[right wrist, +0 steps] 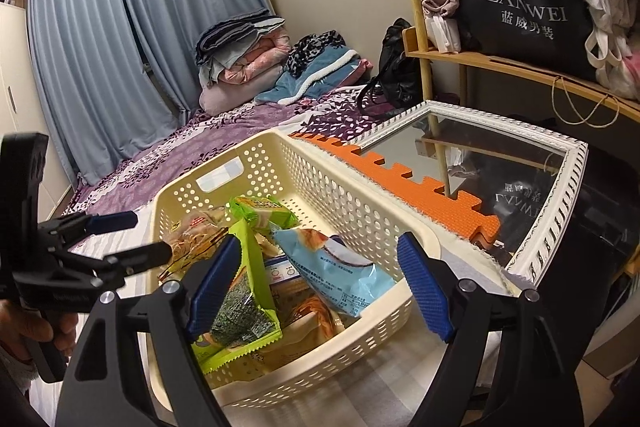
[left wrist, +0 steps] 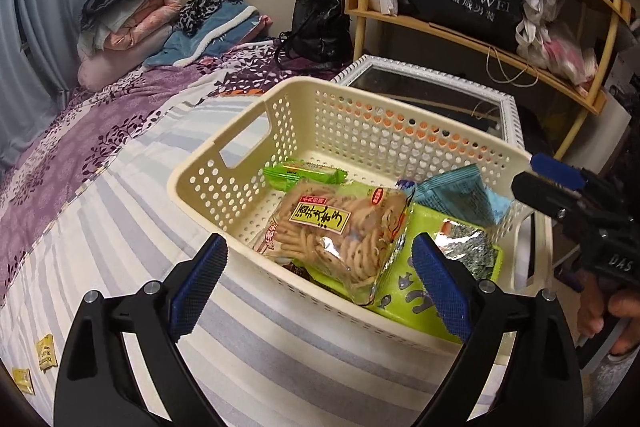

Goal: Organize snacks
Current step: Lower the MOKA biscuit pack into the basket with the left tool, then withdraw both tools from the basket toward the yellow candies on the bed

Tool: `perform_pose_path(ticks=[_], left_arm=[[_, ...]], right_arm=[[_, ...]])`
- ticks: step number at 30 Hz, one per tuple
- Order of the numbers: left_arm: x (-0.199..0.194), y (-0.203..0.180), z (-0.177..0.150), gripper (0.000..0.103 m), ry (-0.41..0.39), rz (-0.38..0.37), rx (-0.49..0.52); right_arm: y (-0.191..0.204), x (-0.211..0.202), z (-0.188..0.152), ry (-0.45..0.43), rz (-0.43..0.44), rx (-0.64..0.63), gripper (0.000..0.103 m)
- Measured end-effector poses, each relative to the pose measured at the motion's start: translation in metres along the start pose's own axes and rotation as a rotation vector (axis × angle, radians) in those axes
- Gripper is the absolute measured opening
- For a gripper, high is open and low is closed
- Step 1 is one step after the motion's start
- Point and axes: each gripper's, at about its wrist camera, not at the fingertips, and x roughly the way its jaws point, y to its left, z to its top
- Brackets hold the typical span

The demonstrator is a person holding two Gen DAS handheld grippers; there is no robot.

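Note:
A cream perforated basket (left wrist: 240, 143) (right wrist: 360, 195) stands on the striped bed. In it lie a clear bag of brown cracker sticks (left wrist: 340, 227), a green wrapped snack (left wrist: 304, 173) (right wrist: 260, 207), a green seaweed pack (left wrist: 468, 247) (right wrist: 244, 311) and a light blue bag (left wrist: 460, 195) (right wrist: 340, 271). My left gripper (left wrist: 320, 287) (right wrist: 136, 237) is open just above the basket's near rim, and its pads touch nothing. Over the basket's other end my right gripper (right wrist: 320, 287) (left wrist: 544, 179) is open too, nothing pressed between its pads.
Two small yellow packets (left wrist: 46, 351) lie on the bed sheet outside the basket. A white-framed mirror (right wrist: 560, 187) and an orange foam mat (right wrist: 400, 179) lie beside the basket. Behind are a wooden shelf with a black bag (right wrist: 528, 11), a black backpack (left wrist: 320, 19) and folded blankets (left wrist: 128, 15).

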Motion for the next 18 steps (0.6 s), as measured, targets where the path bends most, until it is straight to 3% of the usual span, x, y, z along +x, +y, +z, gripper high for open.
perform_pose_path(ticks=[5,12,18], left_arm=[[0.014,0.009,0.001,0.095,0.005,0.059,0.003],[0.025,0.037,0.014,0.095,-0.003,0.197,-0.063],[0.017,0.046,0.008,0.095,-0.006,0.176,-0.087]], right_arm=[[0.004,0.0,0.001,0.001,0.007,-0.01,0.08],[0.01,-0.003,0.0,0.001,0.011,-0.015,0.08],[0.019,-0.006,0.002,-0.008,0.02,-0.024,0.08]])
